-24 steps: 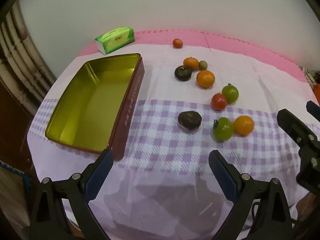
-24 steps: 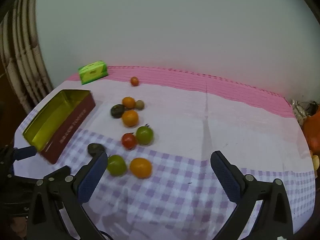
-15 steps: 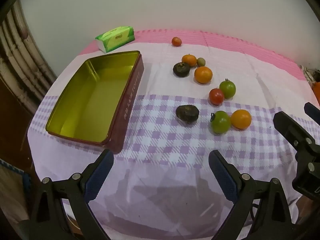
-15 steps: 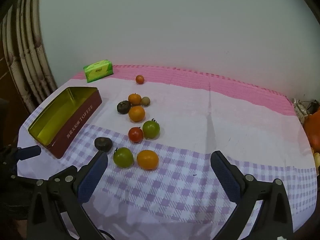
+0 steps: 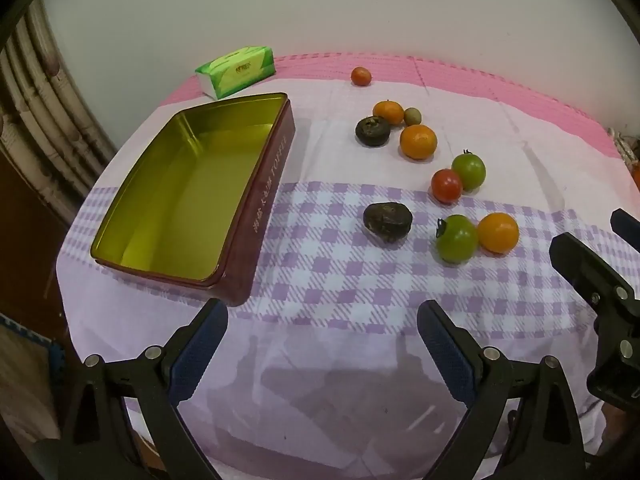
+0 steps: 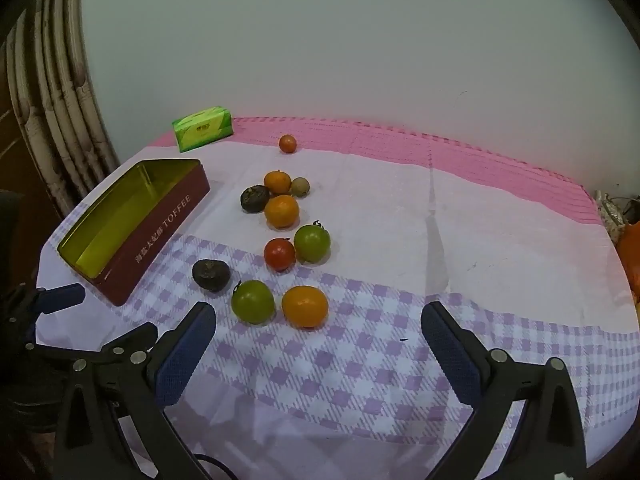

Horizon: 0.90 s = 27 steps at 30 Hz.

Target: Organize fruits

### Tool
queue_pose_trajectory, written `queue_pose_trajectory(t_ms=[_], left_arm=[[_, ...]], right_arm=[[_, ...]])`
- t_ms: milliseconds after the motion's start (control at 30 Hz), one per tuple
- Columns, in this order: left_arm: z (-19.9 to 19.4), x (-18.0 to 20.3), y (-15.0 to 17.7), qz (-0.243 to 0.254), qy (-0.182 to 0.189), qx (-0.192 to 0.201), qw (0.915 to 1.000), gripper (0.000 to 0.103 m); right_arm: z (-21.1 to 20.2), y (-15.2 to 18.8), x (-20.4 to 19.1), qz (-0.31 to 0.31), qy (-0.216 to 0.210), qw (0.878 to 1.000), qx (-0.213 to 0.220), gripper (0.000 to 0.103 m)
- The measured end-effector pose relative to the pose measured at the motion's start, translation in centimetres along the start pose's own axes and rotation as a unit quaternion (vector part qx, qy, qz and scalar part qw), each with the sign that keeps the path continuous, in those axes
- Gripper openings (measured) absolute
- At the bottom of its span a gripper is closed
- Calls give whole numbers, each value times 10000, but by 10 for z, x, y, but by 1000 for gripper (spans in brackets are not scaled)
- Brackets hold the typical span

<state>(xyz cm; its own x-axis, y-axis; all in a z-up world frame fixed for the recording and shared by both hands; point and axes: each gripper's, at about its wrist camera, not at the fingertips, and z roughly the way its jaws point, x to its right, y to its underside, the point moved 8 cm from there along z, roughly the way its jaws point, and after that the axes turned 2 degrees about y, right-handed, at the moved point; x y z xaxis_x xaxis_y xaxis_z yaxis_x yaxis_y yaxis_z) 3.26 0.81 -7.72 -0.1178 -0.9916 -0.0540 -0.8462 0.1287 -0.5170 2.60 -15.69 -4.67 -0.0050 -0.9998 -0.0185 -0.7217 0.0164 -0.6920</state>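
Left gripper [image 5: 322, 344] & right gripper [image 6: 318, 346] are both hanging over the tablecloth [image 5: 340, 280], jaws spread wide, holding nothing. Fruits are sitting loose on the cloth: green tomato [image 6: 253, 307] touching orange one [image 6: 305, 306], dark fruit [image 6: 211, 275] nearby. Gold tin [image 5: 188, 196] is lying open w/ nothing inside, left of the fruits. Tissue pack [image 5: 236, 71] is sitting behind it.

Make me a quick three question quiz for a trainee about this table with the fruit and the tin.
1. True or false: the toffee tin holds no fruit.
2. How many green tomatoes lie on the tablecloth?
3. Which lies nearest the right gripper: A the tissue pack, B the orange fruit, C the small red tomato?

Key: 1 true. 2 two. 3 B.
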Motion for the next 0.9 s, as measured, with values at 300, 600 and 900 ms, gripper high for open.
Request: queue_pose_trajectory(t_ms=[300, 600, 900], left_arm=[[3, 3, -1, 113, -47, 148, 9998, 96], [3, 6, 4, 138, -43, 120, 9998, 96], [6, 7, 5, 70, 8, 70, 10000, 96]], right_arm=[[5, 5, 1, 25, -51, 10000, -44, 102], [5, 5, -1, -2, -78, 10000, -47, 102], [6, 7, -4, 7, -105, 9999, -70, 101]])
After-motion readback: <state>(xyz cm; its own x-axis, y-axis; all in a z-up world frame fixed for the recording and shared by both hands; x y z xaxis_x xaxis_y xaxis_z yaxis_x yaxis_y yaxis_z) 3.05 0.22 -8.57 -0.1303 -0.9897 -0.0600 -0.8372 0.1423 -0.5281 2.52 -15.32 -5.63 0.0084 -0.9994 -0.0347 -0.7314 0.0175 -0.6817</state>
